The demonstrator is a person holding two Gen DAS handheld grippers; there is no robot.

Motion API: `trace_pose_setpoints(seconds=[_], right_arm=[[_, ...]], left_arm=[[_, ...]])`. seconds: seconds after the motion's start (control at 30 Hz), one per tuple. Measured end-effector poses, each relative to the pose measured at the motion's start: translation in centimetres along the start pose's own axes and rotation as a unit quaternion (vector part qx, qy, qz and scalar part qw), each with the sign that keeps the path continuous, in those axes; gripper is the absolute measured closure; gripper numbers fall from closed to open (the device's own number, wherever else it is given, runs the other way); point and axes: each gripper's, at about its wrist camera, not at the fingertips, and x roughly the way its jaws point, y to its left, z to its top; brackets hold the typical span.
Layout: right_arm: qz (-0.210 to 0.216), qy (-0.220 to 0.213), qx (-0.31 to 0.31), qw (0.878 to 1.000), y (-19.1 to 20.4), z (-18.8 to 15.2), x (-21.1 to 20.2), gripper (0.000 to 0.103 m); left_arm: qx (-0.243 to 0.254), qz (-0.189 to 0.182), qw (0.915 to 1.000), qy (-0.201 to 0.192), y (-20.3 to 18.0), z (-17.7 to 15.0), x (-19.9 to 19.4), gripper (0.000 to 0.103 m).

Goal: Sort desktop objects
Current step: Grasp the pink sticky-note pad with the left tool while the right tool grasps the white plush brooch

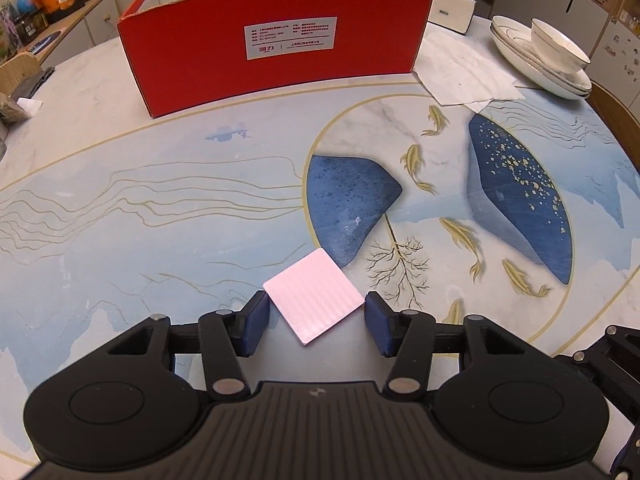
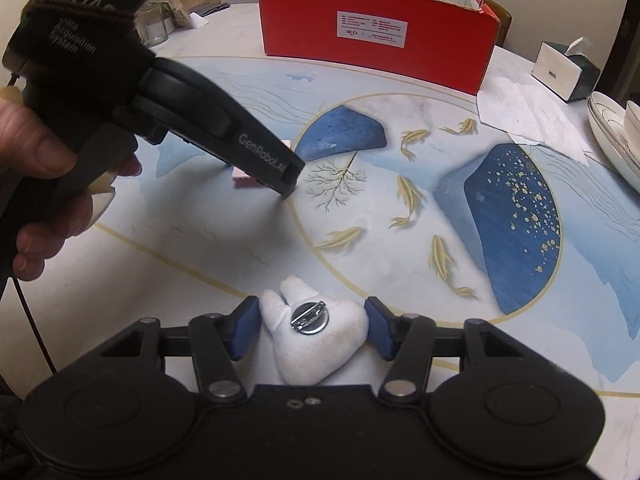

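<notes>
Left hand-held gripper (image 1: 316,322), marked "GenRobot.AI", clamps pink pad (image 1: 314,298); right hand-held gripper (image 2: 306,326) clamps white plush (image 2: 316,340).

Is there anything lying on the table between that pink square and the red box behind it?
Nothing visible does. Between the pink square, which sits between the left gripper's pads, and the red box, only the bare painted table shows. The crumpled tissue lies off to the side.

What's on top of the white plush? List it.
A round metal pin-back badge sits on the white plush, clasp side up. Its front face is hidden, as is the tabletop beneath the plush.
</notes>
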Motion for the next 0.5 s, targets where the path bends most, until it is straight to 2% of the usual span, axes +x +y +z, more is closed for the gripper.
trace_pose_setpoints(seconds=[0.5], right_arm=[[-0.021, -0.032, 0.032, 0.999, -3.6, 2.4, -1.7, 0.049]], left_arm=[[-0.007, -0.021, 0.9997, 0.008, 1.0, -0.3, -0.9, 0.052]])
